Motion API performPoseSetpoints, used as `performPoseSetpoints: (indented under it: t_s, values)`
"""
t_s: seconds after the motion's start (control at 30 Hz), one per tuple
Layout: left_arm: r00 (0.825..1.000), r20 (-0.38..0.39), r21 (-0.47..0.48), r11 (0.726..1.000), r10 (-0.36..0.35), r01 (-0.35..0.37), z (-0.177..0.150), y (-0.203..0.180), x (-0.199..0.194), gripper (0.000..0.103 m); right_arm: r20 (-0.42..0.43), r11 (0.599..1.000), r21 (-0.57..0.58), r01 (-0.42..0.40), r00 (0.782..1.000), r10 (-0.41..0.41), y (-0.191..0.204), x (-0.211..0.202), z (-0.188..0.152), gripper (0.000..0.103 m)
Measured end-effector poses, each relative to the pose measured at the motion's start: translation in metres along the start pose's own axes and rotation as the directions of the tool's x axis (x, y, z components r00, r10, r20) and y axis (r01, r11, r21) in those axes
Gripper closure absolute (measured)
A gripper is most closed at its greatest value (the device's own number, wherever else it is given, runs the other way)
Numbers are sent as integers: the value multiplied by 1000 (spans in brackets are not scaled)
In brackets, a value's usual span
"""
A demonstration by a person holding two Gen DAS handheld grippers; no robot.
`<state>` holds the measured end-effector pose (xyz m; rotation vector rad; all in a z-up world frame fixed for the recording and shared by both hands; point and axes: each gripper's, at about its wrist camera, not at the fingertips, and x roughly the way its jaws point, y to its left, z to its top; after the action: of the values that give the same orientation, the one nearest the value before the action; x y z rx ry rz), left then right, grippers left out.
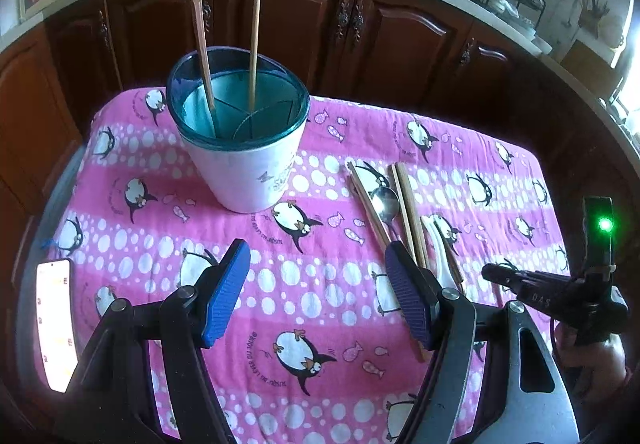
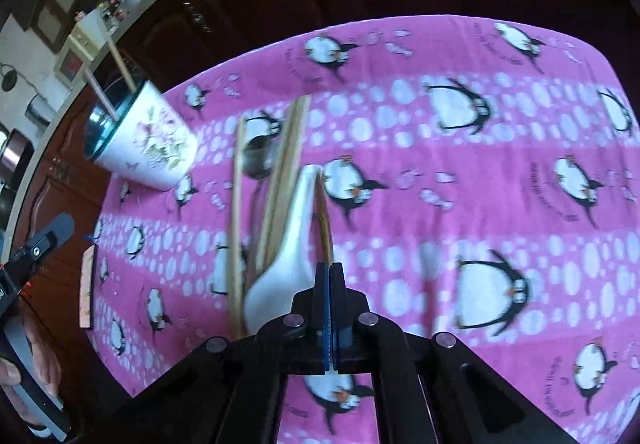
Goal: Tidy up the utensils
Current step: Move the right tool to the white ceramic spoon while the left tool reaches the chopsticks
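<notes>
- Your left gripper hovers over the pink cloth with its fingers spread wide and nothing between them.
- Your right gripper has its pads pressed together; a brown chopstick runs to their tips, but I cannot tell if it is pinched.
- The cup stands upright on the cloth with two chopsticks inside.
- Right of the cup lie loose chopsticks, a metal spoon and a white spoon, close together.
</notes>
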<state>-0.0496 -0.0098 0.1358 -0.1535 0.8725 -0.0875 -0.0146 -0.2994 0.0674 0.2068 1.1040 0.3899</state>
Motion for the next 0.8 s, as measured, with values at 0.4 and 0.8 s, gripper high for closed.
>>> performPoseSetpoints:
  t_s: [0.4, 0.8]
  values:
    - [999, 31, 36, 999, 22, -23, 2, -6, -6, 33, 89, 999, -25, 22, 996, -20, 16, -27, 8, 72]
    - [999, 36, 50, 998, 24, -26, 3, -10, -4, 33, 110, 997, -64, 46, 993, -39, 29, -34, 10, 71]
